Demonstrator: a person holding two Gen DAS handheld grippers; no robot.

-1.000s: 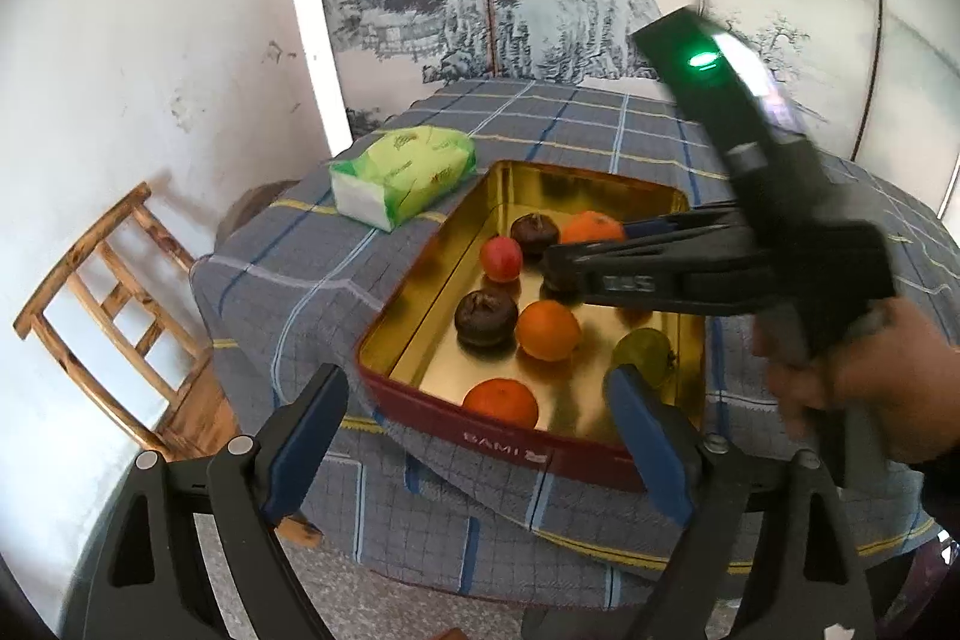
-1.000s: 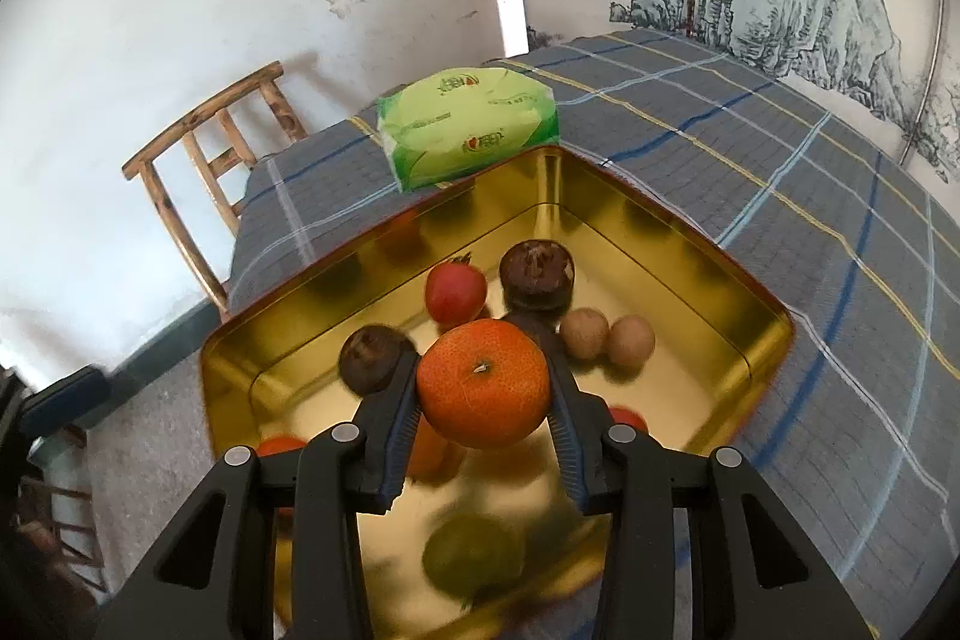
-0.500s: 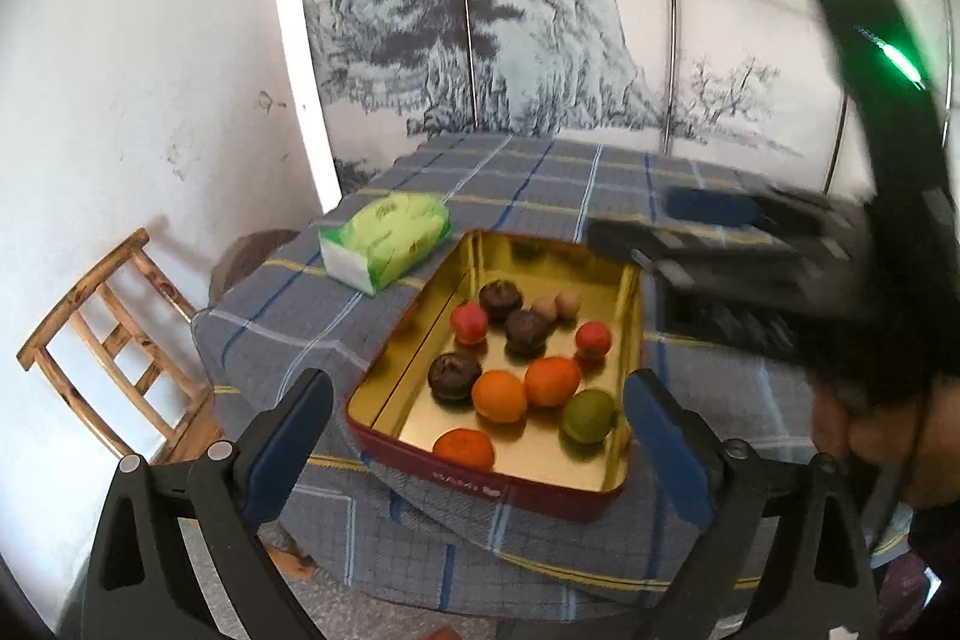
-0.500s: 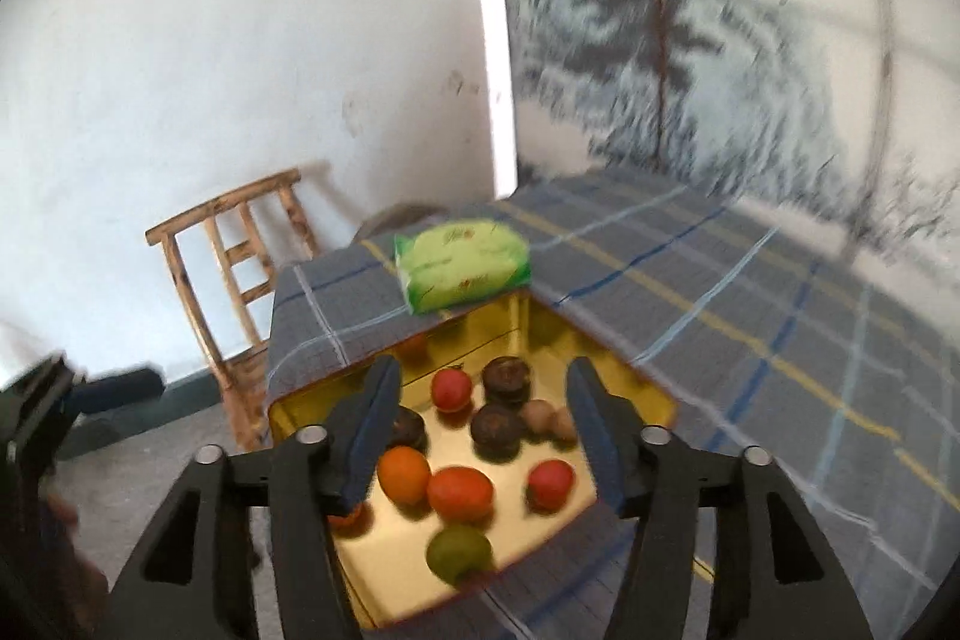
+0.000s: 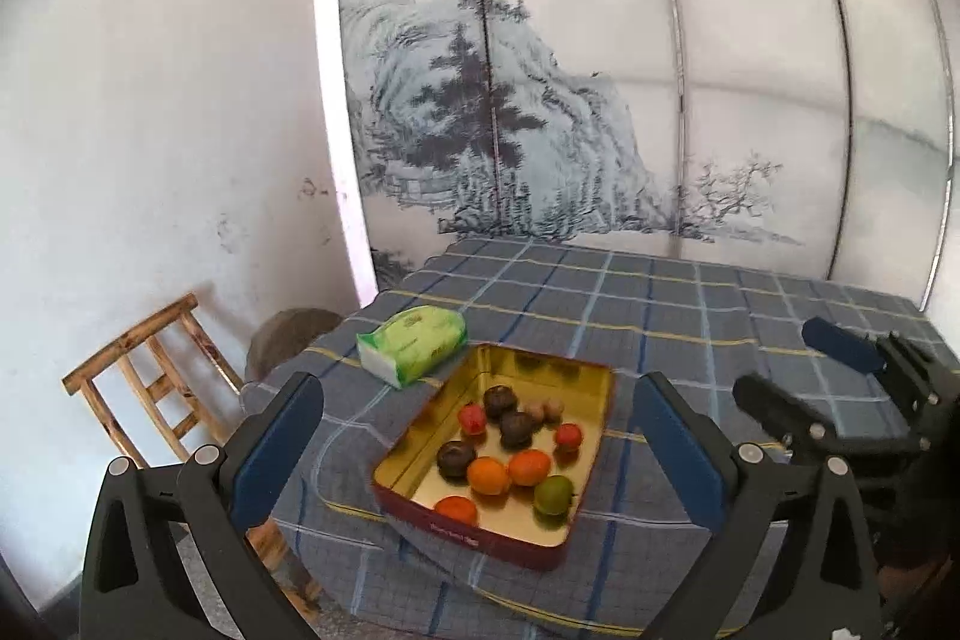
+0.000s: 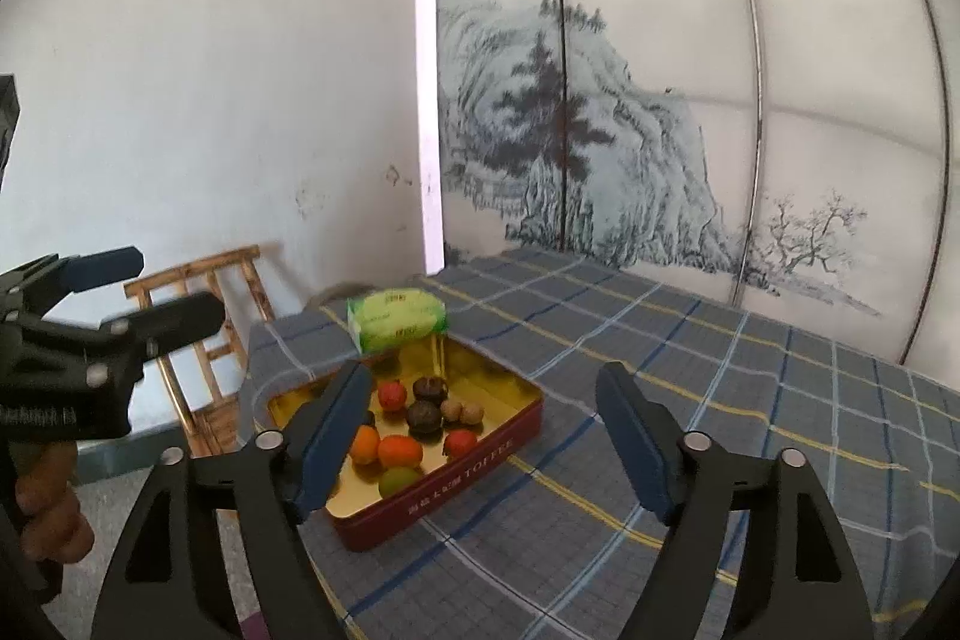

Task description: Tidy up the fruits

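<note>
Fruits [image 5: 503,451] all lie in the gold tin [image 5: 591,381] on the table [image 5: 690,304]; none outside it that I can see. Left gripper [image 5: 477,433] wide, empty. Right gripper [image 6: 483,427] jaws just opening, nothing between them, held clear of the tin. Placing looks done. Next move: probably none, or tidy within the tin.

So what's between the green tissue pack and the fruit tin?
Nothing: the tissue pack lies right by the tin's far corner on the checked cloth, in both views.
</note>
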